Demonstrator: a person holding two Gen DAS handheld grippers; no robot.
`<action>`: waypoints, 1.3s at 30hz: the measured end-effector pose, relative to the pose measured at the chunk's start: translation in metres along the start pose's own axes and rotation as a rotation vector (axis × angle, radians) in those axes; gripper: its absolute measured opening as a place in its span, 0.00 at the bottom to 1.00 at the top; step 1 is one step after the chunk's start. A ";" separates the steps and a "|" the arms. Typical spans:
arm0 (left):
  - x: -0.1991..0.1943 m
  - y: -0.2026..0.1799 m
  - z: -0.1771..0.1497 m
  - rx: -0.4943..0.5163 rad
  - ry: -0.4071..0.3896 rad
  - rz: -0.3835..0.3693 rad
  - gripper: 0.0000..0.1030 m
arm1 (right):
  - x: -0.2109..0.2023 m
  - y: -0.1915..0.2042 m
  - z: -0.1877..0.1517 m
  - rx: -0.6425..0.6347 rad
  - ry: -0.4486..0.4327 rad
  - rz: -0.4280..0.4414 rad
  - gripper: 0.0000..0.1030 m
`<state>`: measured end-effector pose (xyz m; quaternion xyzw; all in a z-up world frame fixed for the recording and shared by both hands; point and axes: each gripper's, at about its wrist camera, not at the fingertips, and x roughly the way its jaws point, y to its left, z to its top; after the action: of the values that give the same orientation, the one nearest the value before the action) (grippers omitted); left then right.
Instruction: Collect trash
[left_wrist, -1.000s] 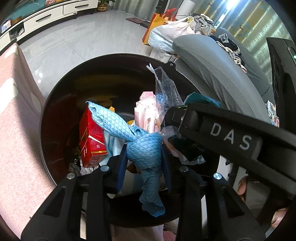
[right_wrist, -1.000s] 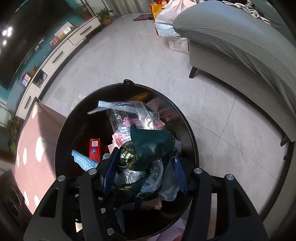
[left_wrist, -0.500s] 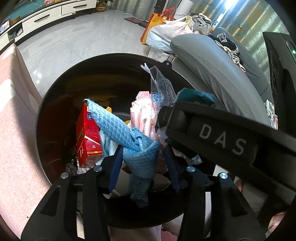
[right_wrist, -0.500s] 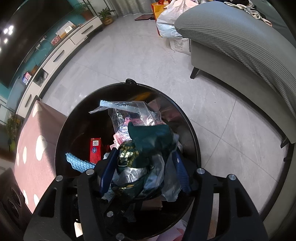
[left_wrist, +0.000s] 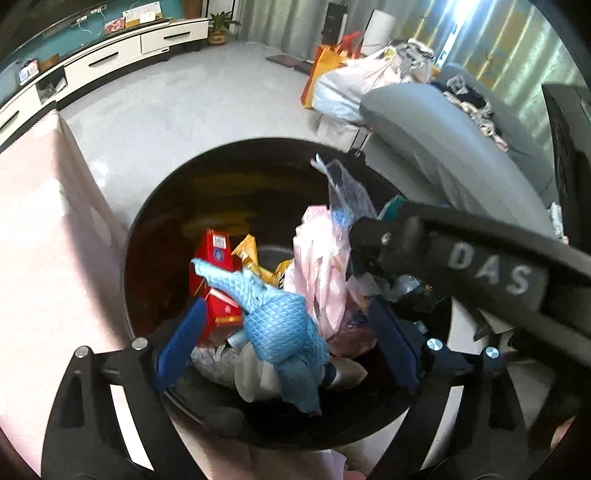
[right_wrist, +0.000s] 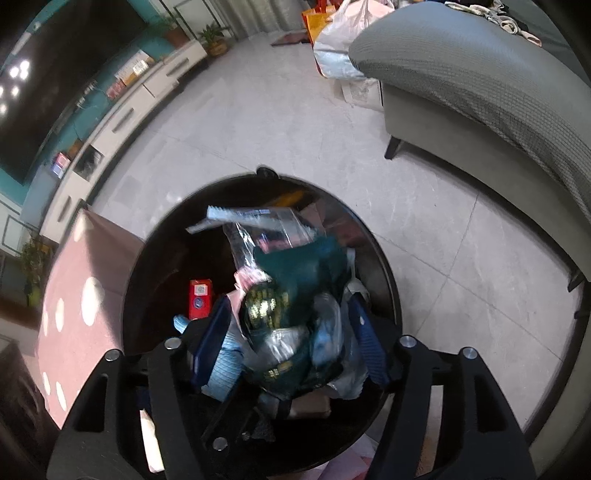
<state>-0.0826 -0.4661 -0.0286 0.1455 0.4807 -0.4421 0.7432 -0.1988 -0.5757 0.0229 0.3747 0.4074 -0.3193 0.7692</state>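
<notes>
The left hand-held gripper (left_wrist: 288, 339) points down into a round black trash bin (left_wrist: 147, 229). Its jaws are opening. A blue net cloth (left_wrist: 277, 321) hangs between the two blue pads, and the pads are not pressing on it. The cloth is let go, right over the bin.

The right hand-held gripper (right_wrist: 288, 347) points down into the same bin (right_wrist: 384, 273). Its jaws are opening too. A bunch of wrappers sits between its pads: a dark green packet (right_wrist: 295, 273), a clear plastic bag (right_wrist: 258, 225) and some shiny bits. The picture is blurry there, but the pads look just off the bunch, with a little gap on each side.

Down in the bin lie a red box (left_wrist: 214, 280), a yellow wrapper (left_wrist: 251, 254) and a pink plastic bag (left_wrist: 321, 266). The right gripper's black arm with white letters (left_wrist: 487, 269) cuts across the left camera's view and hides the right side of the bin.

The bin stands on a grey tiled floor (right_wrist: 295, 122). A pink rug with white dots (right_wrist: 77, 295) is just beside the bin. A grey sofa (right_wrist: 480, 81) is near on the other side. Farther off are a long white TV cabinet (left_wrist: 110, 59), a white plastic bag (left_wrist: 347, 88) and an orange bag (left_wrist: 321, 70).
</notes>
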 end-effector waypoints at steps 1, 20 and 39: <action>-0.004 0.004 0.001 -0.019 0.001 -0.020 0.87 | -0.005 0.001 0.000 -0.002 -0.019 -0.008 0.73; -0.132 0.040 0.009 -0.061 -0.299 0.072 0.97 | -0.093 0.020 -0.014 -0.140 -0.300 -0.050 0.97; -0.134 0.038 -0.002 -0.054 -0.230 0.061 0.97 | -0.097 0.021 -0.020 -0.183 -0.300 -0.136 0.97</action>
<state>-0.0728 -0.3736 0.0759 0.0884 0.3993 -0.4198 0.8102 -0.2346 -0.5304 0.1055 0.2229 0.3398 -0.3843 0.8290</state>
